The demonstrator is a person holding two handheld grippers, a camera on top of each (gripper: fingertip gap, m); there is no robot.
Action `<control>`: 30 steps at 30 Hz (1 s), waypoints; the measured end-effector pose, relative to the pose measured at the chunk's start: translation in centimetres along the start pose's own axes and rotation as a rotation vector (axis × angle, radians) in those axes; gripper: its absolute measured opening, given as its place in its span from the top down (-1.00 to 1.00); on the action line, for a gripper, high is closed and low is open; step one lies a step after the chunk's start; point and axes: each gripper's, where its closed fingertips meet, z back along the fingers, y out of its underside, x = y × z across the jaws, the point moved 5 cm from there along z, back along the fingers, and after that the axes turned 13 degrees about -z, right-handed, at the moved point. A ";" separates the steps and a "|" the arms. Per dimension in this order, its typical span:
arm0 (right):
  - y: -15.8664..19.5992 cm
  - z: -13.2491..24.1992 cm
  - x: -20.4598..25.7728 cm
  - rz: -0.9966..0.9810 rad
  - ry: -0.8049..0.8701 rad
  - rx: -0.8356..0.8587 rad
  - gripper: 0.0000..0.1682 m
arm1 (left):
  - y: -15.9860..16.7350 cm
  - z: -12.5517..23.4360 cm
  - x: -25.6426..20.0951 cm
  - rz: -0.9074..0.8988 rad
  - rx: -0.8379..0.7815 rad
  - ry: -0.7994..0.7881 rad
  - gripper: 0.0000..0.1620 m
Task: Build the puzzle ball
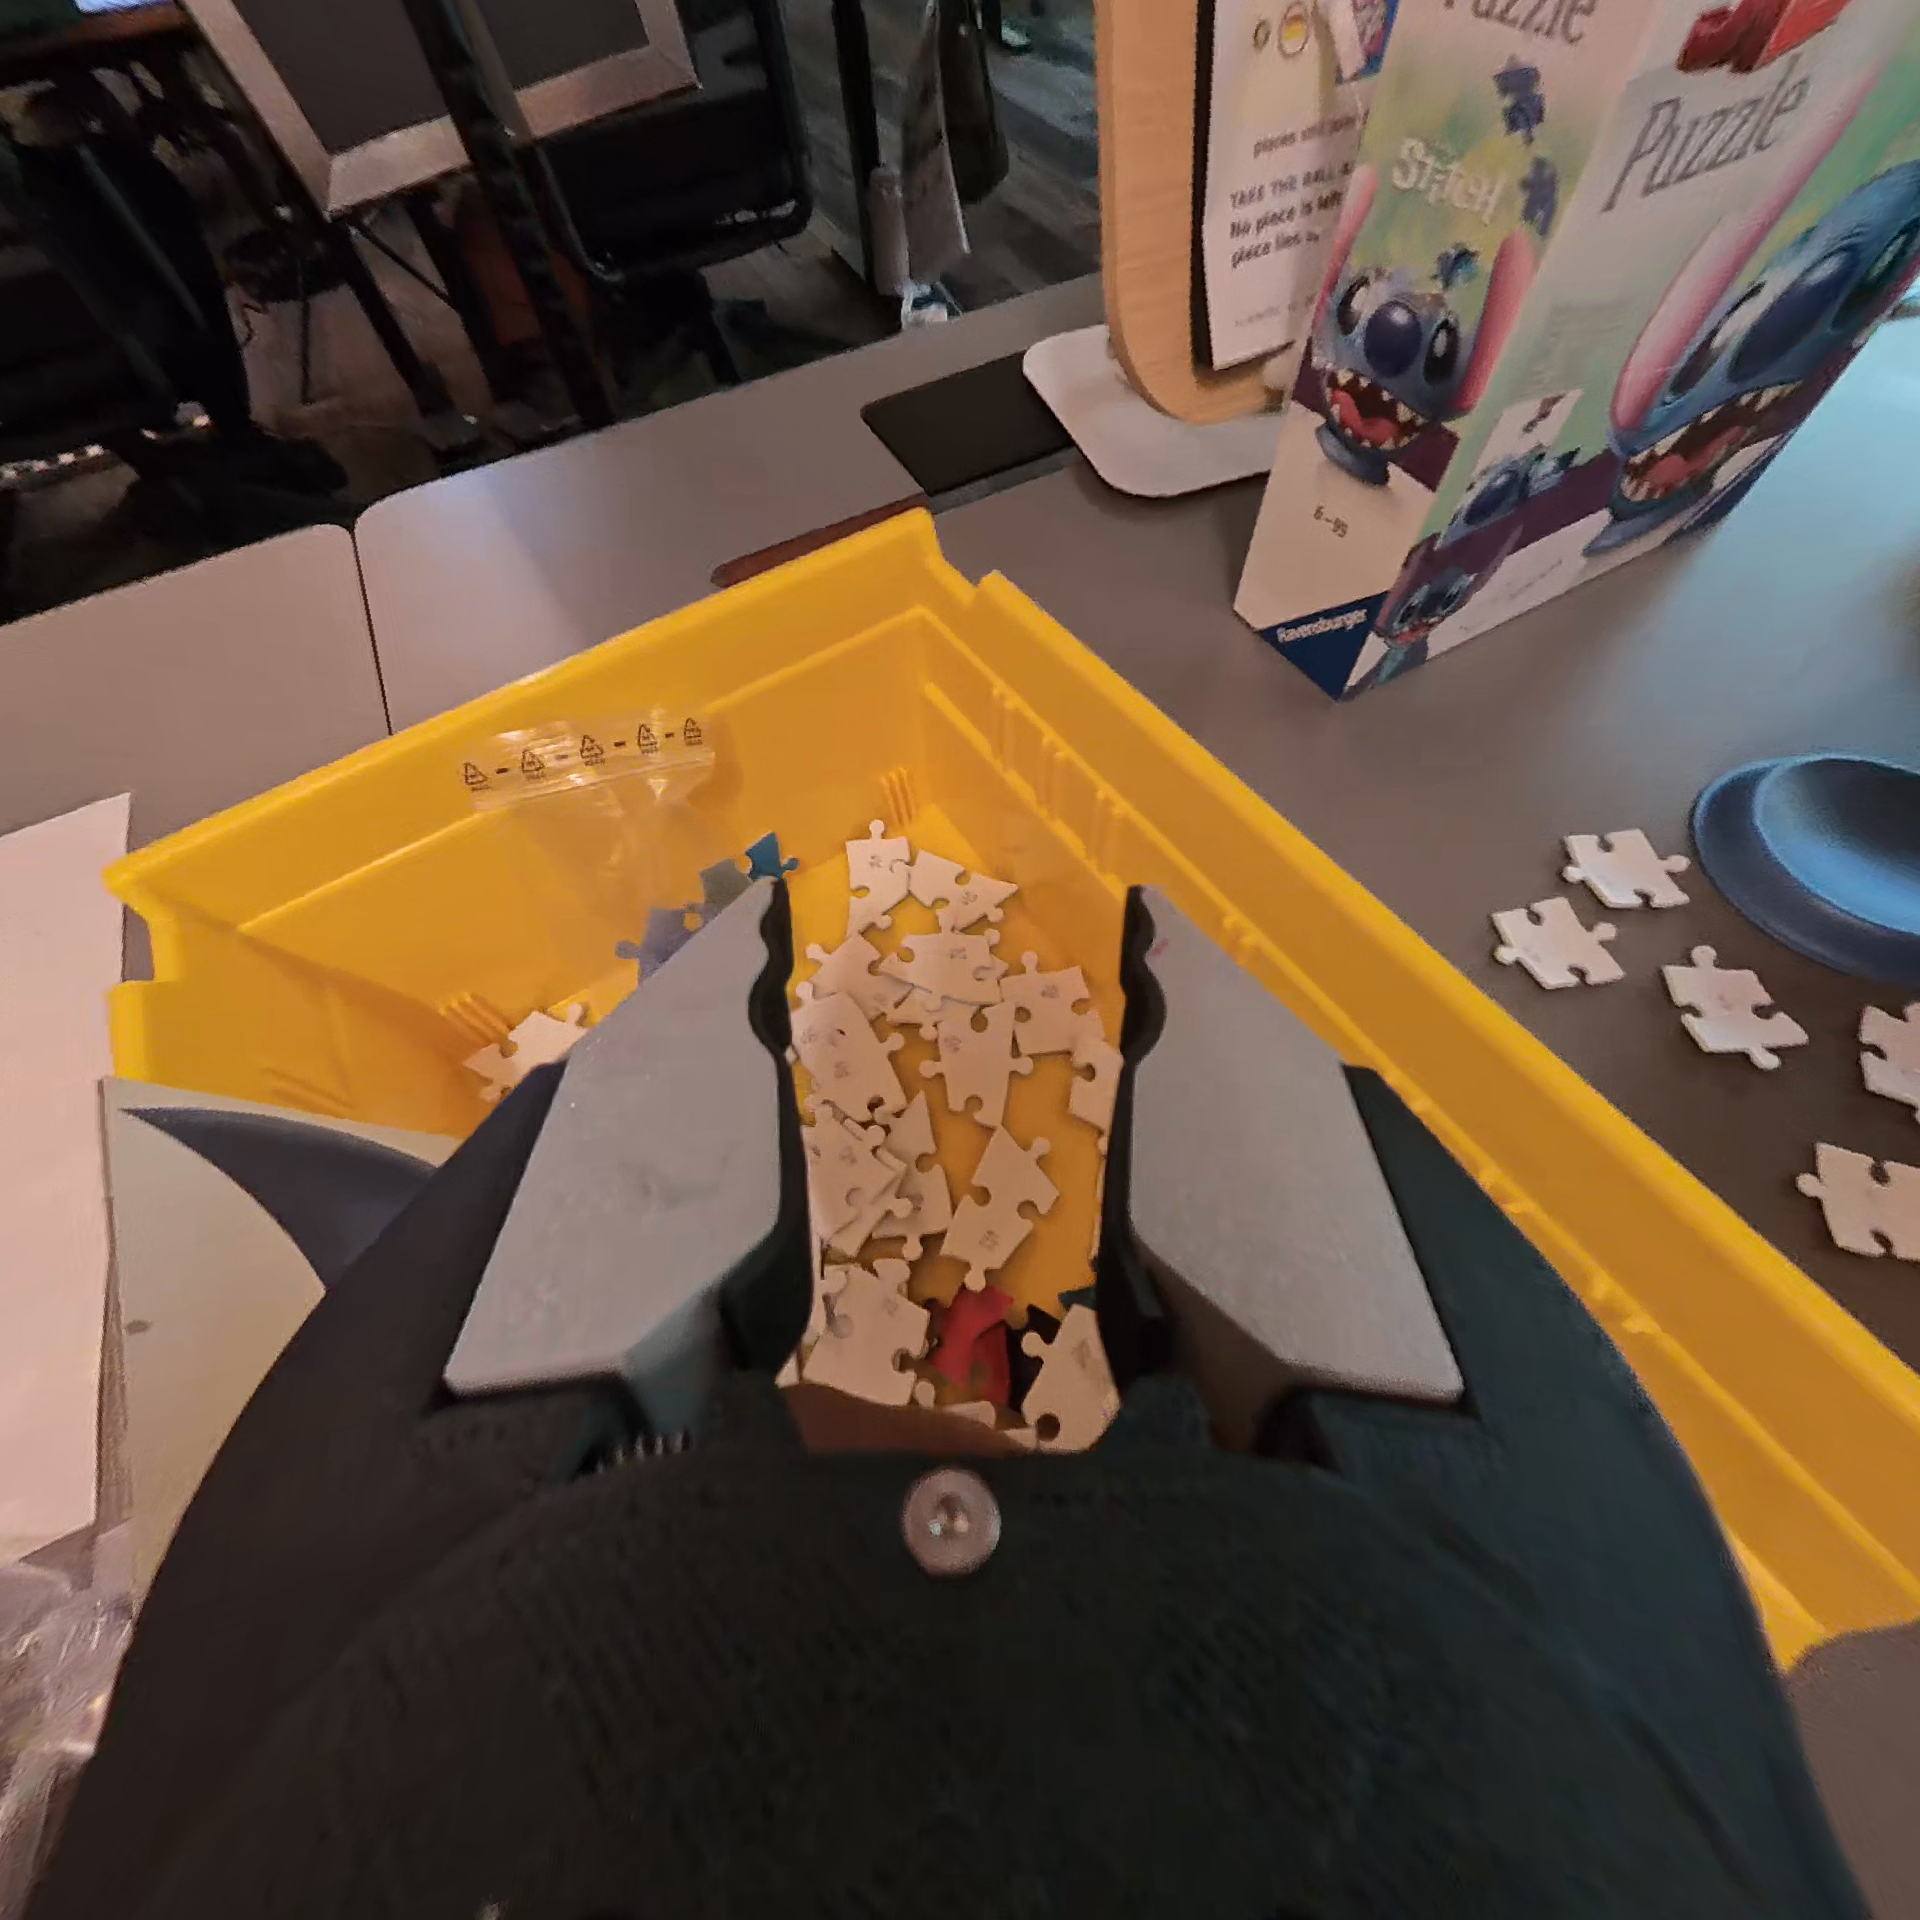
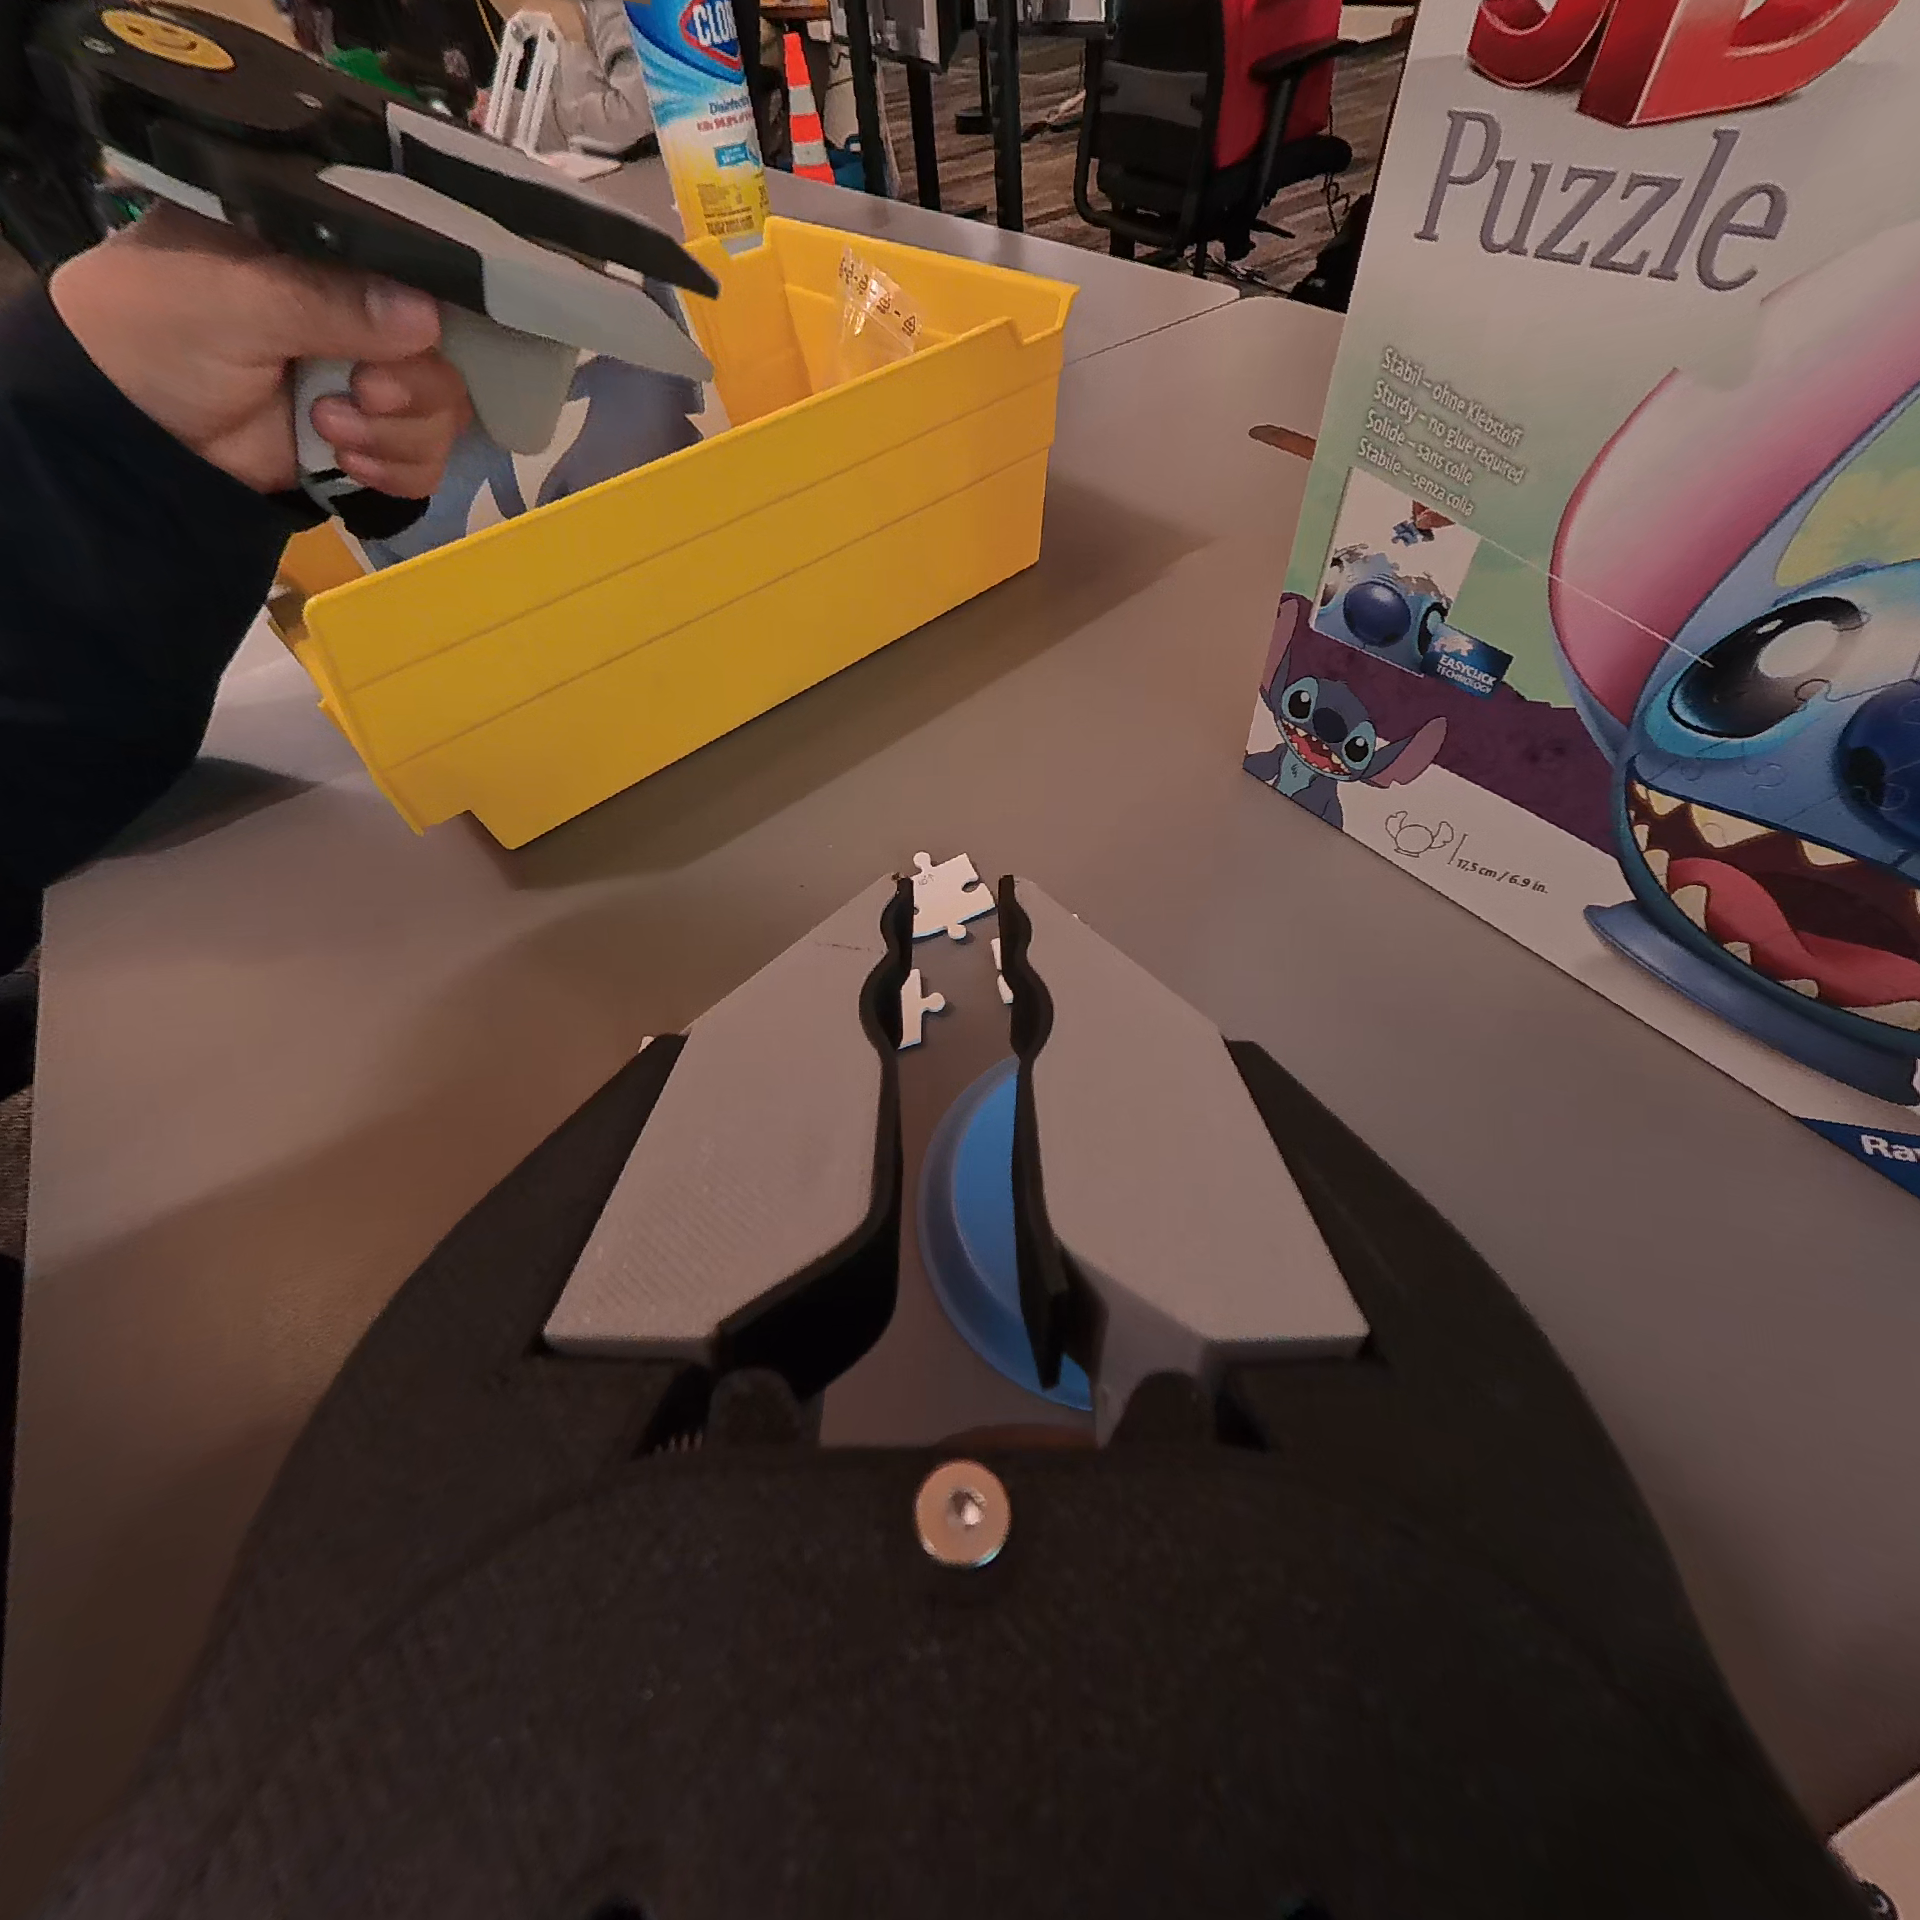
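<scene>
A yellow bin [image 1: 1351, 997] holds several white-backed puzzle pieces [image 1: 935, 1039], a red one [image 1: 971, 1340] and a small clear bag [image 1: 587, 769]. My left gripper [image 1: 956, 904] is open and empty, hovering over the pile; it also shows in the right wrist view [image 2: 707, 322], held by a hand above the bin [image 2: 727, 623]. My right gripper [image 2: 952, 883] hovers over the table with its jaws a narrow gap apart and holds nothing. A white piece [image 2: 945, 894] lies on the table by its tips. The blue round stand [image 2: 977, 1226] is below its fingers.
The puzzle box [image 1: 1507, 416] [image 2: 1558, 520] stands upright at the right. Several loose pieces [image 1: 1558, 940] lie beside the blue stand [image 1: 1829, 873]. A wooden sign holder [image 1: 1143, 260] stands behind. A wipes canister [image 2: 707, 104] stands behind the bin. A printed sheet [image 1: 208, 1247] leans at the bin's left end. One gripper's finger ends stand about 25 cm off the other's.
</scene>
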 end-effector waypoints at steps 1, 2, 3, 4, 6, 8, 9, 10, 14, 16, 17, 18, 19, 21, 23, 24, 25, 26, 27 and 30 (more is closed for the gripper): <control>0.0 0.0 0.0 0.002 0.000 -0.001 0.85 | -0.3 0.3 0.0 0.002 -0.026 -0.001 0.25; 0.0 0.0 0.0 0.003 0.001 -0.002 0.85 | -0.6 0.5 0.0 0.009 -0.046 -0.001 0.26; 0.0 0.0 0.0 0.004 0.002 -0.001 0.85 | -0.9 0.7 0.0 0.018 -0.063 0.000 0.26; 0.0 0.0 0.0 0.005 0.003 0.001 0.85 | -1.1 1.0 0.0 0.024 -0.079 0.002 0.26; 0.1 -0.1 0.0 0.004 0.002 0.004 0.85 | -1.2 1.2 0.1 0.029 -0.093 0.003 0.27; 0.2 -0.1 0.0 0.006 0.003 0.009 0.85 | -1.1 1.2 0.1 0.033 -0.080 0.014 0.26; 0.2 -0.2 0.0 0.007 0.003 0.012 0.85 | -0.9 1.1 0.0 0.032 -0.068 0.024 0.26; 0.2 -0.2 0.1 0.007 0.002 0.014 0.85 | -0.8 1.1 -0.1 0.028 -0.059 0.031 0.26; 0.2 -0.2 0.2 0.011 0.000 0.015 0.85 | -0.1 1.3 -1.2 -0.049 0.020 0.102 0.43; 0.1 -0.1 0.2 0.011 -0.002 0.011 0.85 | 1.0 1.7 -2.4 -0.129 0.106 0.167 0.52; 0.1 -0.1 0.3 0.012 -0.003 0.009 0.85 | 1.5 1.9 -3.1 -0.159 0.144 0.211 0.53; 0.1 -0.1 0.3 0.012 -0.003 0.008 0.85 | 1.9 2.0 -3.6 -0.177 0.164 0.243 0.59; 0.0 0.0 0.3 0.013 -0.004 0.007 0.85 | 2.1 2.1 -4.0 -0.180 0.172 0.279 0.64; 0.0 0.0 0.4 0.016 -0.006 0.005 0.85 | 3.1 2.2 -4.4 -0.180 0.223 0.349 0.72; -0.1 0.1 0.6 0.020 -0.009 0.003 0.85 | 4.1 2.4 -4.4 -0.189 0.280 0.369 0.72; -0.1 0.1 0.6 0.021 -0.010 0.001 0.85 | 4.5 2.7 -4.4 -0.195 0.308 0.375 0.70; -0.2 0.2 0.6 0.022 -0.010 -0.001 0.85 | 4.7 3.0 -4.2 -0.207 0.333 0.357 0.68; -0.2 0.2 0.6 0.023 -0.010 -0.003 0.85 | 4.7 3.4 -4.1 -0.234 0.344 0.330 0.68; -0.2 0.2 0.6 0.024 -0.010 -0.005 0.85 | 4.4 3.8 -4.1 -0.258 0.336 0.311 0.69; -0.3 0.3 0.6 0.020 -0.014 -0.005 0.85 | 3.7 4.6 -5.5 -0.284 0.308 0.354 0.71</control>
